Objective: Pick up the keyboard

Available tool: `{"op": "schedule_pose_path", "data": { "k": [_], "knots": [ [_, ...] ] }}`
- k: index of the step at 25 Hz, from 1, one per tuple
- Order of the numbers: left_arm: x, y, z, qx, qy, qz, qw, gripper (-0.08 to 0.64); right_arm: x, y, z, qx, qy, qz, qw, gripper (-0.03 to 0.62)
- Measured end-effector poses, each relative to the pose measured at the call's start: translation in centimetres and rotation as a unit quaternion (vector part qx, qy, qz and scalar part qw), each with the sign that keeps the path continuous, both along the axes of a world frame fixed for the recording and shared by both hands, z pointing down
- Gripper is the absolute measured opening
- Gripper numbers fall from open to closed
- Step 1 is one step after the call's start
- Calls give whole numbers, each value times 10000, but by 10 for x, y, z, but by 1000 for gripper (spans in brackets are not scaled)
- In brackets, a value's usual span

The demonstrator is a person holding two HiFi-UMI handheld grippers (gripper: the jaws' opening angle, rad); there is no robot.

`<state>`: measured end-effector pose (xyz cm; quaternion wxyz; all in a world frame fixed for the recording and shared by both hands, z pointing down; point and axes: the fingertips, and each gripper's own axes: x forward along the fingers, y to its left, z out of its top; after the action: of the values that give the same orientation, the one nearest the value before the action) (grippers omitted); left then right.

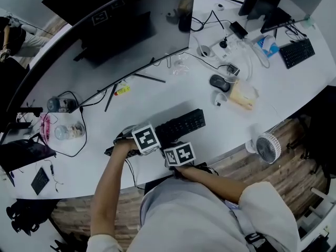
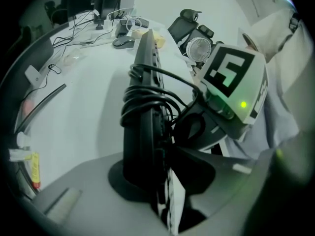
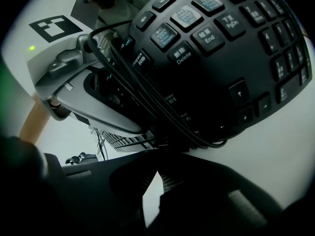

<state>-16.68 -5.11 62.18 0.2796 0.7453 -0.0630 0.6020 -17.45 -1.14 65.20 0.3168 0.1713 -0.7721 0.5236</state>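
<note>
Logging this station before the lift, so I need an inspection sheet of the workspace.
Surface: white curved desk, crowded at the far side.
Job's things: black keyboard at the near edge, gripped.
Clutter: mouse, desk fan, second keyboard, jar.
Grippers: left gripper and right gripper both shut on the keyboard.
Cables: cord wound round the keyboard; loose leads by the monitor.
Surroundings: wooden floor; another person at the far left.

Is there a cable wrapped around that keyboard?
Yes, the left gripper view shows a black cable looped several times round the keyboard.
</note>
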Motion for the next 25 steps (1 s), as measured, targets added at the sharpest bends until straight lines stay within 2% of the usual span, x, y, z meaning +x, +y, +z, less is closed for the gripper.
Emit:
{"op": "schedule_pose_path", "data": {
  "k": [3,11,18,25],
  "knots": [
    [1,-4,-2,192,-33,23,9998,0,0,2,-1,43,40,-17,10000,-6],
    [-2,4,-5,223,-109,-135,9996,0,-2,4,-1,-184,-126,68,9997,-6],
    [-3,19,-6,-151,96,-861,9961,0,1,15,-2,-168,-223,-303,9992,-6],
    [-4,23,-15,-32,212,-1345,9907,0,6,16,-9,-182,-482,-369,9980,-6]
  ]
}}
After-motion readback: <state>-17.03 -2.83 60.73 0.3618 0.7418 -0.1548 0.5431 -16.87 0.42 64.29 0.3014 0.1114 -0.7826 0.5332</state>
